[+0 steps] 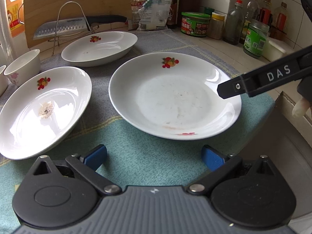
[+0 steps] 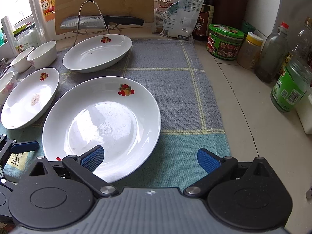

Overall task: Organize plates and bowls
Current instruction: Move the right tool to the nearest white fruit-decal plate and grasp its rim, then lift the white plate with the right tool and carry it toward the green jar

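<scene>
Three white plates are laid on a checked cloth (image 2: 171, 74) on the tabletop (image 2: 243, 120). The near plate (image 2: 101, 124) is positioned before both tools. The left tool (image 1: 154, 159) is spread wide and holds nothing. The right tool (image 2: 151, 159) is likewise spread, one pad (image 2: 92, 158) over the near plate's rim. Small bowls (image 2: 42, 56) stand at the left.

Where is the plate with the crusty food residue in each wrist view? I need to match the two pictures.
Left wrist: the plate with residue sits at the left edge, left of the big near plate.
Right wrist: the same plate is far left, beyond the near plate.
Shared landmark: the knife resting on the wire rack in front of the cutting board, behind all the plates.
</scene>
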### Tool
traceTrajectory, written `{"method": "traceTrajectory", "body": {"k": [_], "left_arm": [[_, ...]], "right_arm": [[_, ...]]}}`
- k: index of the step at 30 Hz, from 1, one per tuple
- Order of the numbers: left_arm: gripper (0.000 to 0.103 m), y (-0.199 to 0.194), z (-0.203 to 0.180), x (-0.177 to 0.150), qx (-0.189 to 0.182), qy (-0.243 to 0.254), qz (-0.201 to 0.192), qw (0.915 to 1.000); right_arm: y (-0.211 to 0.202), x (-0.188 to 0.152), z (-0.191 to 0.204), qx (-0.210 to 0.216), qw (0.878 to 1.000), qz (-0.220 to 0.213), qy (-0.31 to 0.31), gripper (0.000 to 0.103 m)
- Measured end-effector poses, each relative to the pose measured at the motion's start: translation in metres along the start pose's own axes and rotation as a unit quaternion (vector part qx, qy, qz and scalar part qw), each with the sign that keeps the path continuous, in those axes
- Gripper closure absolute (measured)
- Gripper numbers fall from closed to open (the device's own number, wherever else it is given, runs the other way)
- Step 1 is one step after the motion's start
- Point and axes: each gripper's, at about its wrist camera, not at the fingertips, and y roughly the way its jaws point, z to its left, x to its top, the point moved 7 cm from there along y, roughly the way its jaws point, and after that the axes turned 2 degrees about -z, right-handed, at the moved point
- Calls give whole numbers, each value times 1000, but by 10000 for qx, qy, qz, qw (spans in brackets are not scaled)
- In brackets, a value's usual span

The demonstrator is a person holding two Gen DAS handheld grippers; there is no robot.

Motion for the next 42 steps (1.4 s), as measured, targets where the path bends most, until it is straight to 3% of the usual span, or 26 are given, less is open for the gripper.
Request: {"method": "traceTrajectory", "body": {"k": [18,30,42], "left_arm": [[0,14,-5,12,-264,447,-109,9986],[0,15,-5,12,-363,531,-107,9979],[0,18,-4,16,-835,980,-323,9911]], "right_arm": [[58,20,12,966,9907,491,-821,0],[63,24,16,1126,9825,713,-1302,0],[58,19,14,1154,9847,360,-1259,0]]}}
